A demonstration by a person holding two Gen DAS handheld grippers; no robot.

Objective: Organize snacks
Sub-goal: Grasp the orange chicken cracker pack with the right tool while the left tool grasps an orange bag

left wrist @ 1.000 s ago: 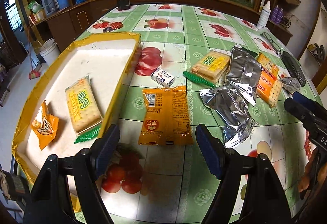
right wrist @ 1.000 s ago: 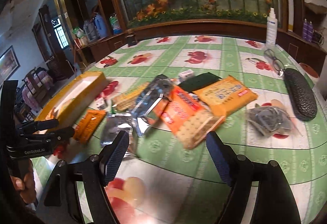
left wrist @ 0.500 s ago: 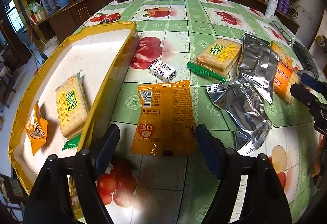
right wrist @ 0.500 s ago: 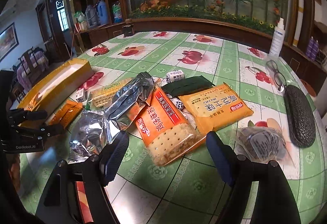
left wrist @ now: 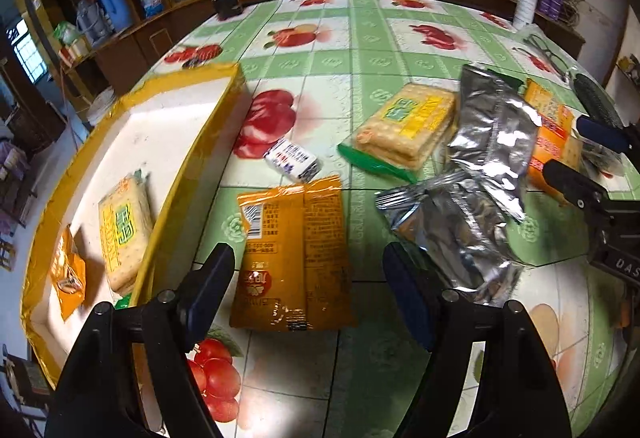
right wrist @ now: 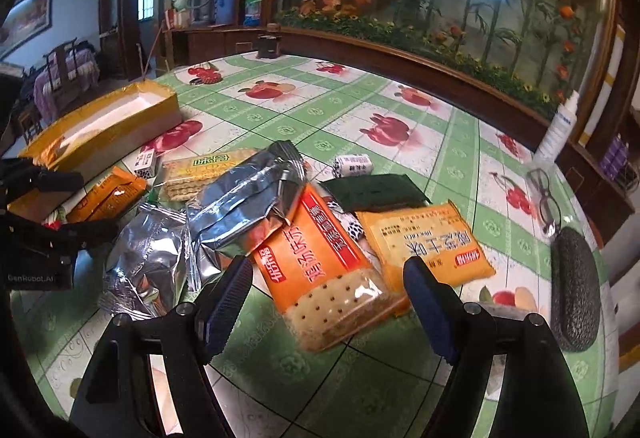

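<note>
Both hand-held grippers, left [left wrist: 308,290] and right [right wrist: 328,302], stay open, now nearer the orange packets [left wrist: 292,258].

Two near, downward views, shared snack pile [left wrist: 480,174]

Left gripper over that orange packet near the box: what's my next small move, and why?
Probably lower the left gripper and close on the orange packet. Its jaws stand open with nothing between the pads, and the packet lies flat on the tablecloth right ahead of them, clear of other snacks. The yellow box beside it already holds two packets, so it likely goes there.
</note>
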